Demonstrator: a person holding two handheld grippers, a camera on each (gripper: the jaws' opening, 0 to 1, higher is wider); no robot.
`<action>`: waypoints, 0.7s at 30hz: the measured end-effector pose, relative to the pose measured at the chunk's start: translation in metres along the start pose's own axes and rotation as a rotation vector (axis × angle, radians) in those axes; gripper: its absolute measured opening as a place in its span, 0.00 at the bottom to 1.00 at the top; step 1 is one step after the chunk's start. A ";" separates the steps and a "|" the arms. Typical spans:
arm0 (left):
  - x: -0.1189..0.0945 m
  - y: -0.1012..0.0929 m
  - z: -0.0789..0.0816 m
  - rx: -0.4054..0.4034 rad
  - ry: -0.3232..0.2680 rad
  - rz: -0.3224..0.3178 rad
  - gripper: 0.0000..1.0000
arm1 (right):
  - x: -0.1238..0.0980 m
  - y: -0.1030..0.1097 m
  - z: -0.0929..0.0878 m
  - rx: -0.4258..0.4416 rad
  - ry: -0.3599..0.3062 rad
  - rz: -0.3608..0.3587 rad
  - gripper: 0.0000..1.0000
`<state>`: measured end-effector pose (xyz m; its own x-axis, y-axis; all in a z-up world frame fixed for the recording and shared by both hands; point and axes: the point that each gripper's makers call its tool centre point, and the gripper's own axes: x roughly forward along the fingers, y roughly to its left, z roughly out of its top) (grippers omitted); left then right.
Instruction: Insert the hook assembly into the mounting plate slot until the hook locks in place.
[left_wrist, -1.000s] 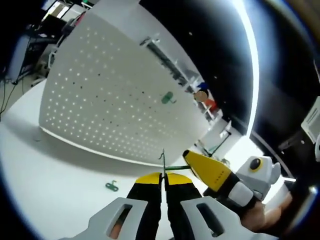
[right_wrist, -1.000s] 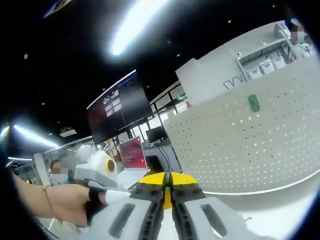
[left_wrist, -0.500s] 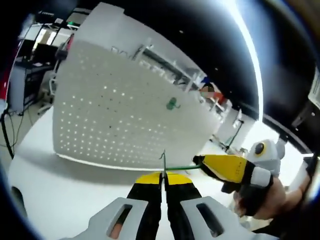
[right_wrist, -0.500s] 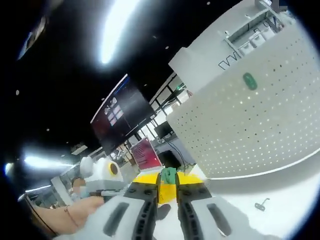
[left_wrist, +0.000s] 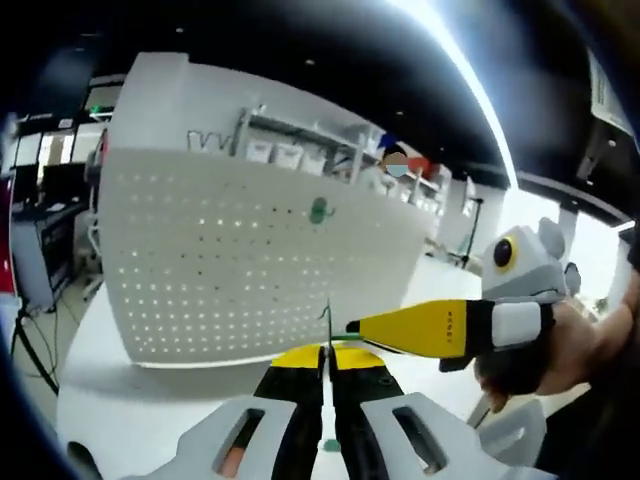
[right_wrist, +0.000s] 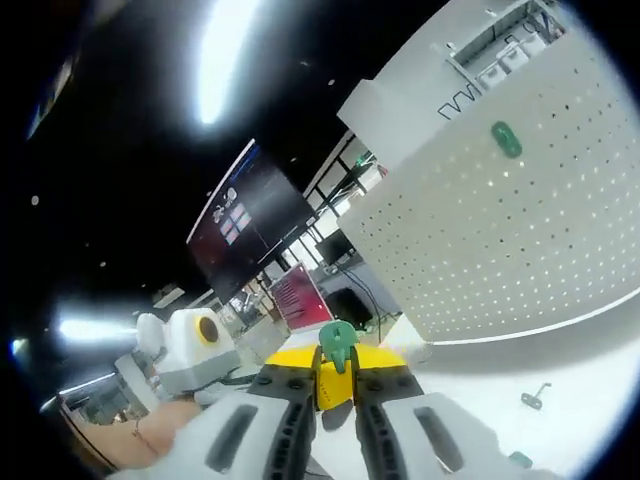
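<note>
Here green hook (left_wrist: 326, 322) stands upright in left tongs (left_wrist: 325, 372).

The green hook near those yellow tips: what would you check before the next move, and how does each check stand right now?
1. Left gripper grips the hook: ok, jaws shut on the thin wire.
2. Right gripper holds the green plate: ok, it sits between the shut jaws.
3. Hook locked in the plate: cannot tell; the two grippers meet tip to tip in the left gripper view, but the joint is too small to read.
4. Pegboard in sight: ok, in both views, with one green piece already on it.
5. Spare hook on the table: ok, lying apart from both grippers.
</note>
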<state>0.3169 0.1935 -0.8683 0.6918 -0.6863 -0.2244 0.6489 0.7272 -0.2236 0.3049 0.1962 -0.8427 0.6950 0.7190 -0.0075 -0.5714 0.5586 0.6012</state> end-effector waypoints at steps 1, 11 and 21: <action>0.000 0.000 0.001 0.007 -0.002 0.002 0.01 | 0.000 0.000 0.000 0.003 0.002 0.001 0.09; -0.001 -0.001 0.008 0.110 0.012 0.011 0.01 | 0.003 0.003 0.000 -0.001 0.014 0.024 0.05; 0.003 -0.003 0.007 0.156 0.027 0.018 0.01 | 0.001 -0.002 0.001 -0.036 0.008 0.010 0.01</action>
<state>0.3189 0.1894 -0.8618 0.6966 -0.6716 -0.2526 0.6792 0.7307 -0.0696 0.3069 0.1949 -0.8436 0.6857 0.7278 -0.0076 -0.5940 0.5657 0.5720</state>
